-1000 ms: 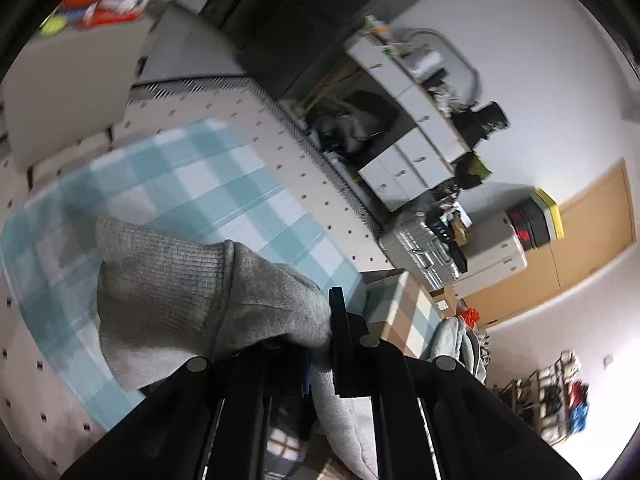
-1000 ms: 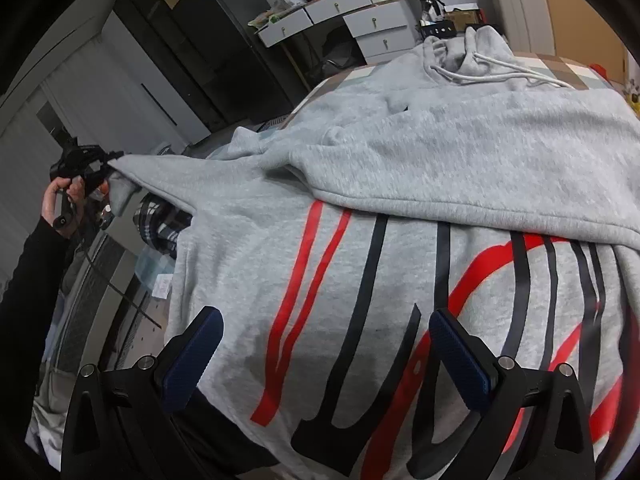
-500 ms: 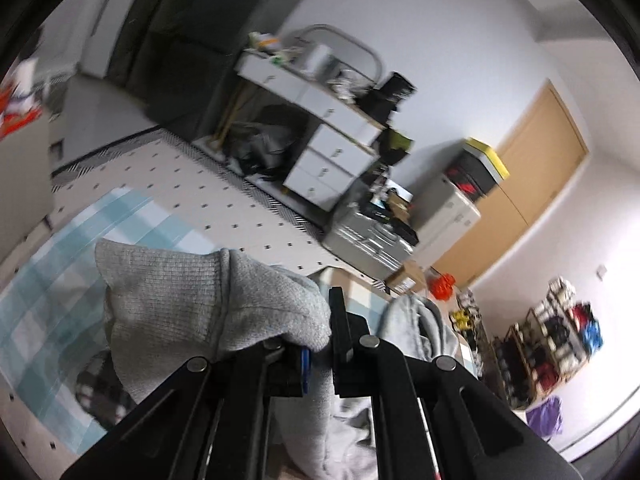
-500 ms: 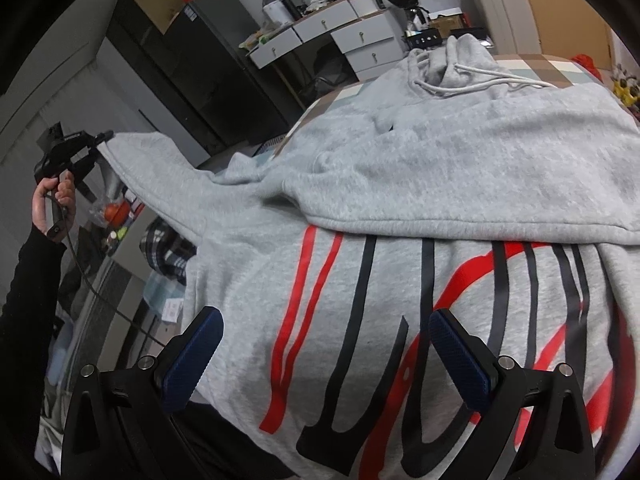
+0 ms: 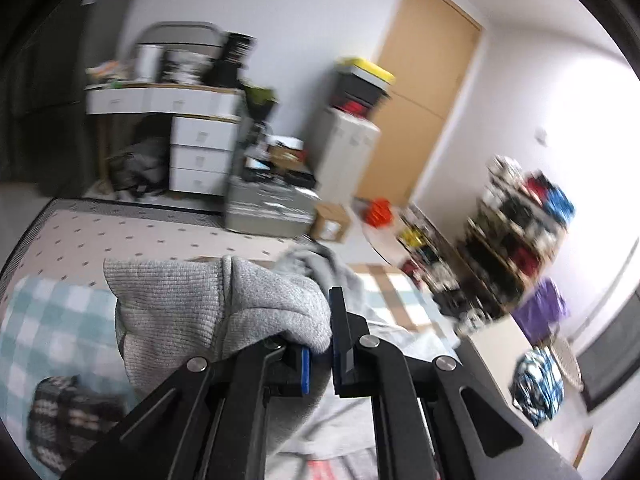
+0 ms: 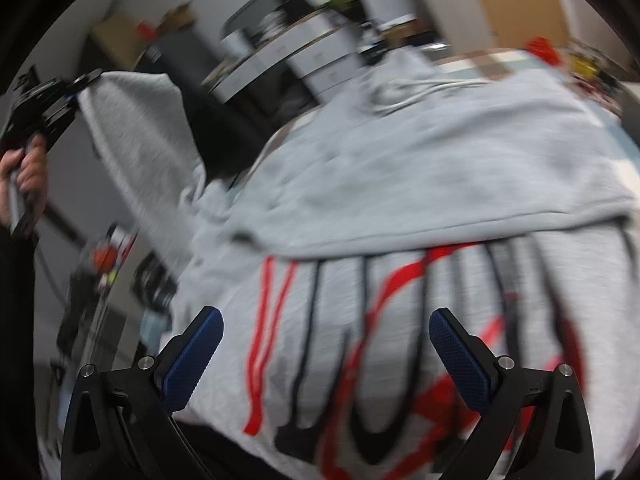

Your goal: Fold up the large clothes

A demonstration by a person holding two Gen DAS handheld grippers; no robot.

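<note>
A grey hoodie (image 6: 420, 168) with red and black stripes lies spread on a checked surface, one sleeve folded across its body. My left gripper (image 5: 320, 354) is shut on the ribbed cuff of the other sleeve (image 5: 208, 312) and holds it up in the air. In the right wrist view that sleeve (image 6: 136, 148) stretches up to the left gripper (image 6: 60, 100) at the far left. My right gripper (image 6: 326, 354) is open and empty, just above the striped lower part of the hoodie (image 6: 360, 340).
A white drawer desk (image 5: 192, 132) with clutter, a grey case (image 5: 268, 208) and a wooden door (image 5: 416, 108) stand behind. A shelf of shoes (image 5: 516, 224) is at the right. A blue checked cloth (image 5: 52, 340) lies on the floor to the left.
My left gripper has lifted the sleeve cuff higher and swung to the right, toward the hoodie body. The sleeve now rises steeply. My right gripper stays open over the stripes.
</note>
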